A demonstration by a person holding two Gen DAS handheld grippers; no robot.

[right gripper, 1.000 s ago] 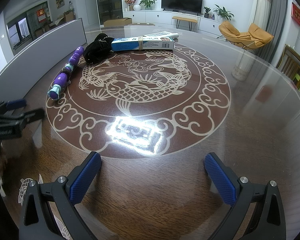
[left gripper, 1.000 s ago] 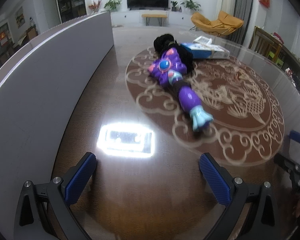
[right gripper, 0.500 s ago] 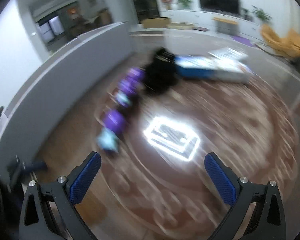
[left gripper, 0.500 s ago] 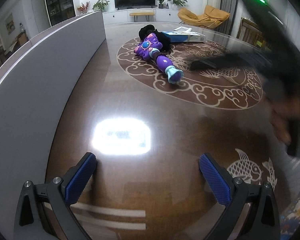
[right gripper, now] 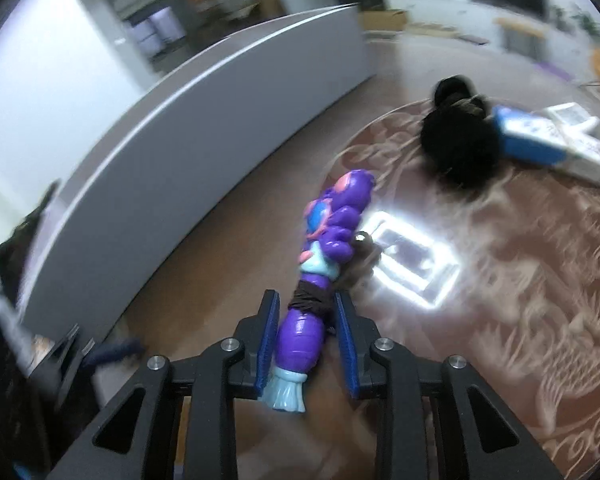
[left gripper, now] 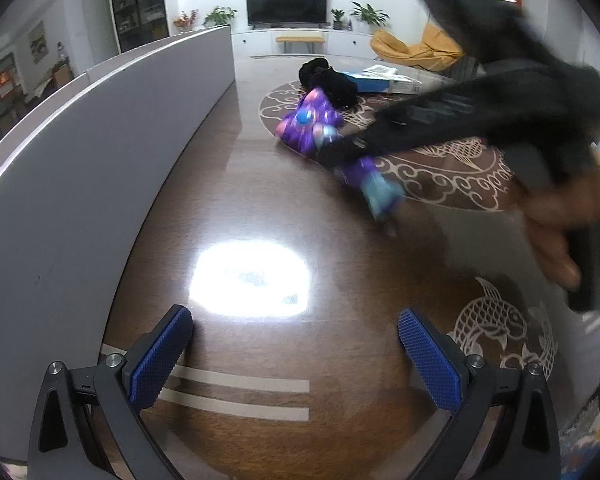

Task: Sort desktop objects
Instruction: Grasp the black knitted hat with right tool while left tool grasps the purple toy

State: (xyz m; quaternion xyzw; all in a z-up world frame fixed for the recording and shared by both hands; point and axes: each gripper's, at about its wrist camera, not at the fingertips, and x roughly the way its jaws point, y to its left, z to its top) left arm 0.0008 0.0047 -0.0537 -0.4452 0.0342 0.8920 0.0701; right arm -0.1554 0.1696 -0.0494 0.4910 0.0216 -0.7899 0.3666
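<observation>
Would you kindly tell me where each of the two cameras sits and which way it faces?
Left wrist view: sits on the left gripper, looking forward and down across the table; its open jaws show, plus the right hand.
Right wrist view: sits on the right gripper, looking down along the purple toy, around which its jaws have just been closing.
Both share the toy, black bundle, blue box and grey panel.
</observation>
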